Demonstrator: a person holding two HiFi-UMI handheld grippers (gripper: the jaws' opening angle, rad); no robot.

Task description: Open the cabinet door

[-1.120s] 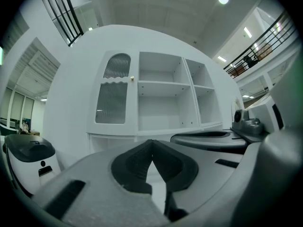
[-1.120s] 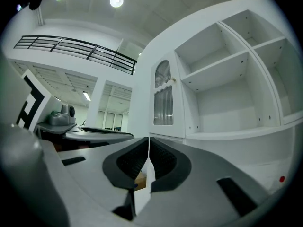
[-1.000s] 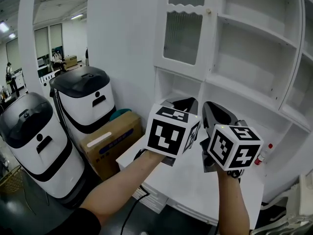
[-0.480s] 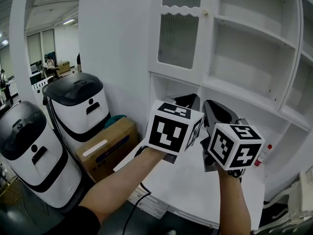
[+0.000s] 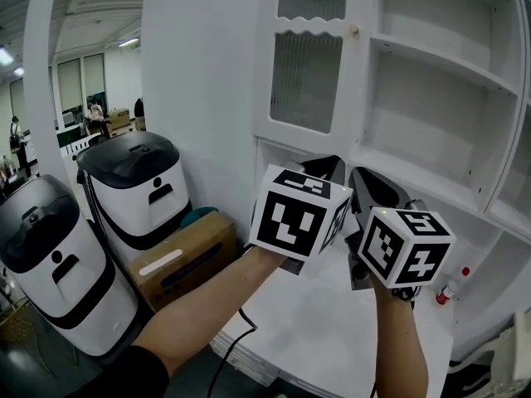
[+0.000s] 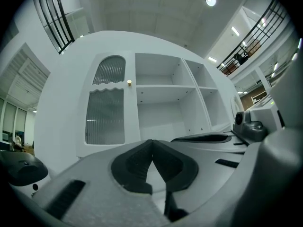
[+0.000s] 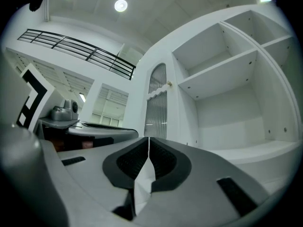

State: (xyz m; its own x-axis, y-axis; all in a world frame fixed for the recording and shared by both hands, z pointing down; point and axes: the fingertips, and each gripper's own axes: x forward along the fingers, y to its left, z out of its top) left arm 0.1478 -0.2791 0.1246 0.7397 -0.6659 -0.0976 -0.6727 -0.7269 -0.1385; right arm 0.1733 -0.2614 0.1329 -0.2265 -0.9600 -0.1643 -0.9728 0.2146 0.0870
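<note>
- left gripper (image 6: 151,144): jaws pressed together at the tips, nothing between them, holds nothing
- right gripper (image 7: 148,143): jaws closed too, only a thin slit below the tips, empty
- both grippers are held up side by side in front of the white cabinet (image 5: 431,98), pointing at it and touching nothing; marker cubes face the head camera
- cabinet door (image 5: 305,73) is on the cabinet's left side, above and ahead of the grippers: two ribbed glass panes, wavy divider, looks shut
- small gold knob (image 5: 354,31) sits on the door's right edge, near the top, well apart from both grippers
- open shelves fill the cabinet to the right of the door
- white tabletop (image 5: 315,330) lies under the forearms
- red-capped bottle (image 5: 449,288) stands at the right, near the cabinet base
- two white and black bins (image 5: 137,181) and a cardboard box (image 5: 178,251) stand on the floor at left
</note>
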